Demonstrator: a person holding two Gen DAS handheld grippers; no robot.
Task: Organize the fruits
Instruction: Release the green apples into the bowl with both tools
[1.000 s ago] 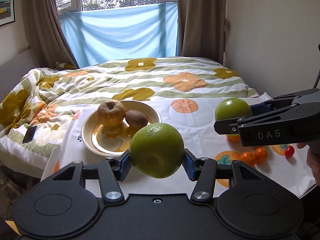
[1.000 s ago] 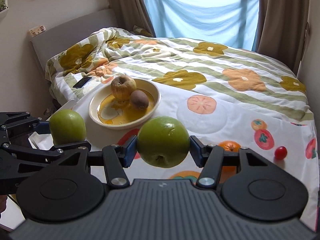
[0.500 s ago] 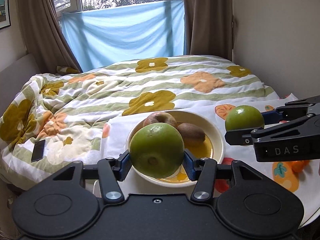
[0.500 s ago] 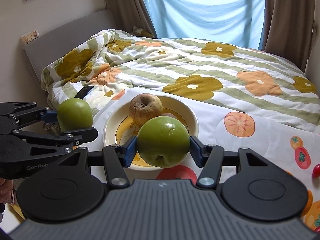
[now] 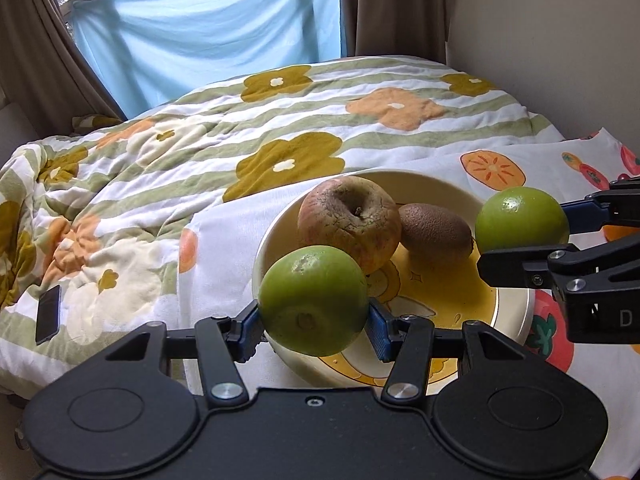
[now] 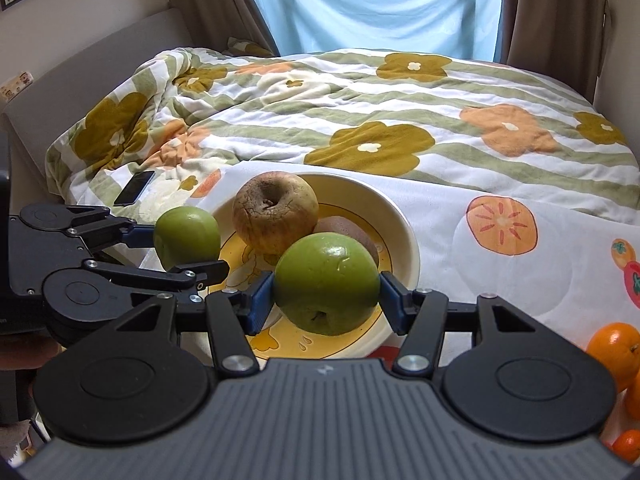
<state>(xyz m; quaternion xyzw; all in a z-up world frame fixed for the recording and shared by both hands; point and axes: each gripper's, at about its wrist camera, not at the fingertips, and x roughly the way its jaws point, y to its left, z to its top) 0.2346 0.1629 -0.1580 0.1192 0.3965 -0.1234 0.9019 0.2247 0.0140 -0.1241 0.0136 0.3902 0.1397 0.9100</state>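
Note:
A cream bowl (image 5: 516,312) (image 6: 400,216) with a yellow inside holds a brownish apple (image 5: 350,224) (image 6: 276,210) and a kiwi (image 5: 436,232) (image 6: 352,230). My left gripper (image 5: 314,316) (image 6: 188,246) is shut on a green apple (image 5: 314,300) (image 6: 186,236) above the bowl's near left rim. My right gripper (image 6: 328,292) (image 5: 520,236) is shut on a second green apple (image 6: 326,288) (image 5: 522,220) above the bowl's right side.
The bowl sits on a fruit-print cloth (image 6: 500,272) over a flowered quilt (image 5: 280,120). Oranges (image 6: 616,348) lie at the right edge. A black phone (image 5: 48,314) (image 6: 134,188) lies on the quilt at the left. A wall stands on the right.
Both grippers, each still holding its green apple, have come closer to the bowl and now hang over it. The bowl's fruit has not moved.

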